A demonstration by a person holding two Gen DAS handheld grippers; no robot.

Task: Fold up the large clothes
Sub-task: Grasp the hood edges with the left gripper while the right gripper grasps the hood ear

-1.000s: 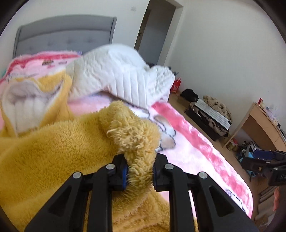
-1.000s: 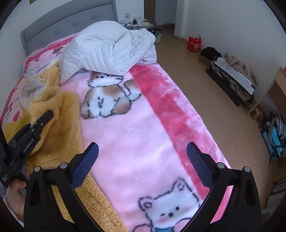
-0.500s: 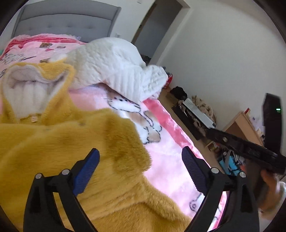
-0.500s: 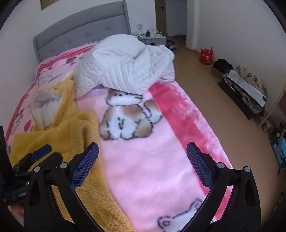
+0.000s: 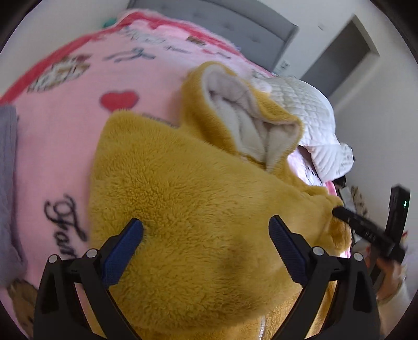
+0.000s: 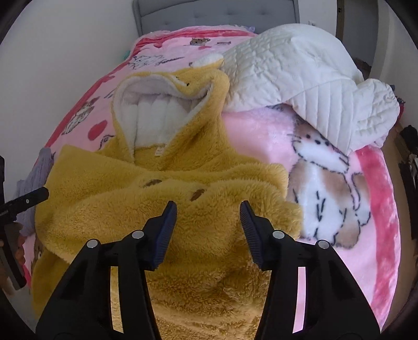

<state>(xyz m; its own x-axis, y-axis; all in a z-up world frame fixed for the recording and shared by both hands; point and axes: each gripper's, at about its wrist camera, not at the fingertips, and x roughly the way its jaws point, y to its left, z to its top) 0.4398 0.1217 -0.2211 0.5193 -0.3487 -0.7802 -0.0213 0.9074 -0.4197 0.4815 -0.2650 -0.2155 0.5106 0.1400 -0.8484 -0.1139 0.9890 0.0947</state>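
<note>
**Yellow fleece hooded coat on bed, both grippers above it**

Item 1. Yellow fleece hooded coat (image 6: 183, 188): lies rumpled on the pink cartoon blanket (image 6: 365, 235), toward the left side of the bed as the right wrist view shows it. Hood (image 6: 156, 109) open toward the headboard, its white plush lining showing. Two brown buttons on the front panel. A fold of the body is heaped across the near part.

Item 2. Left gripper (image 5: 206, 243): jaws wide apart, having just been opening. Blue pads hover over the coat's shoulder area; fleece lies below and between them, and no pad presses on it.

Item 3. Right gripper (image 6: 207, 222): jaws partway apart, having just been closing. A ridge of yellow fleece sits between the pads; whether the pads yet press on it cannot be told with certainty, as a gap shows on each side.

Item 4. White quilted jacket (image 6: 300, 78): bunched at the far right of the bed, its edge touching the coat's hood.

Item 5. Grey padded headboard (image 6: 216, 13): against the white wall, behind the blanket.

Item 6. Grey-lilac cloth (image 5: 7, 162): at the bed's left edge, just beside the coat.

Item 7. Person's hand (image 5: 392, 274): at the right margin of the left wrist view, holding the other gripper's handle.
</note>
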